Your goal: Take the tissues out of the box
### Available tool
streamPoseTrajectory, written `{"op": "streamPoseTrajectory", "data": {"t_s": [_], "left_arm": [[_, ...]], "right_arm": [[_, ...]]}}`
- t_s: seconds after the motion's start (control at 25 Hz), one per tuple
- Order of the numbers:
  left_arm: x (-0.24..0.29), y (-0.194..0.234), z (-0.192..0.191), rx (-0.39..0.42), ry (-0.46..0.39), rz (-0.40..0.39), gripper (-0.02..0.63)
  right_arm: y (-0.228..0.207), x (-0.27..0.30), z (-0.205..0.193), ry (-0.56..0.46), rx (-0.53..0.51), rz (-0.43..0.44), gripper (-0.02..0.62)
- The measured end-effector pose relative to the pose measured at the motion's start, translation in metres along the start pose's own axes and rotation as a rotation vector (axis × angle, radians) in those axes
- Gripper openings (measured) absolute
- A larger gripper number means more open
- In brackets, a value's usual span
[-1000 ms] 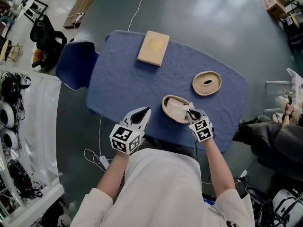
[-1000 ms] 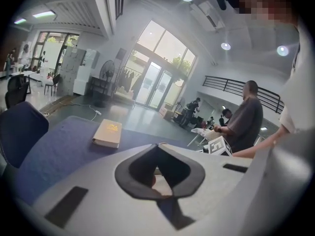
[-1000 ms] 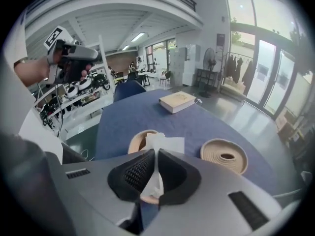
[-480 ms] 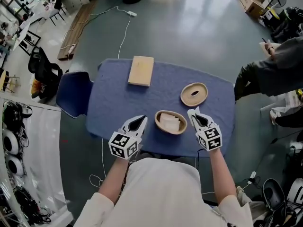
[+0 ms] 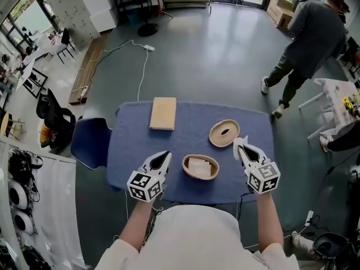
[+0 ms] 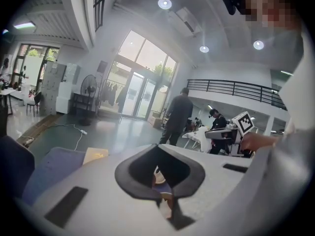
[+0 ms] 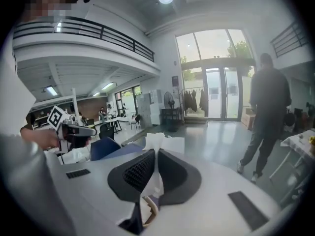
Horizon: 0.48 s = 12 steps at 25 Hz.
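Observation:
An oval wooden tissue box (image 5: 200,167) sits open near the front of the blue table (image 5: 135,145), with white tissues folded inside. Its round slotted lid (image 5: 224,133) lies behind it to the right. My right gripper (image 5: 239,143) hovers right of the box, near the lid, shut on a white tissue (image 5: 235,140). In the right gripper view that tissue (image 7: 156,144) sticks up between the jaws of the right gripper (image 7: 154,156). Left of the box, my left gripper (image 5: 162,159) has its jaws together with nothing in them; the left gripper (image 6: 158,150) is raised toward the room.
A flat wooden board (image 5: 162,113) lies at the table's back left. A blue chair (image 5: 90,142) stands against the table's left edge. A person (image 5: 306,38) walks on the floor beyond the back right corner. A white cable (image 5: 140,66) runs across the floor.
My right gripper has lifted away from the tissue box and moved right, carrying a tissue. The left gripper has stayed beside the box. A person has walked into view at the back right.

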<state>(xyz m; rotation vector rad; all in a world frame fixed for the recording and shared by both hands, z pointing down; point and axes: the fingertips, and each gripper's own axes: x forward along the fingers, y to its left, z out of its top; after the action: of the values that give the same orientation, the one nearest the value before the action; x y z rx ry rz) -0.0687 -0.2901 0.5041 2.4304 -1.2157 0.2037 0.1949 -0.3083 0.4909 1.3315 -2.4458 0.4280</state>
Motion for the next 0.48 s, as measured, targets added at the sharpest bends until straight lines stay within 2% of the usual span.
{"op": "streamPoseTrajectory", "data": {"t_s": [0.28, 0.48], "left_arm": [[-0.002, -0.012, 0.042, 0.035, -0.075, -0.019, 0.008], [-0.007, -0.015, 0.062, 0.051, -0.111, -0.023, 0.008]], "right_arm": [[-0.012, -0.034, 0.042, -0.078, -0.02, -0.053, 0.043], [-0.014, -0.057, 0.068, -0.182, -0.013, -0.08, 0.043]]}}
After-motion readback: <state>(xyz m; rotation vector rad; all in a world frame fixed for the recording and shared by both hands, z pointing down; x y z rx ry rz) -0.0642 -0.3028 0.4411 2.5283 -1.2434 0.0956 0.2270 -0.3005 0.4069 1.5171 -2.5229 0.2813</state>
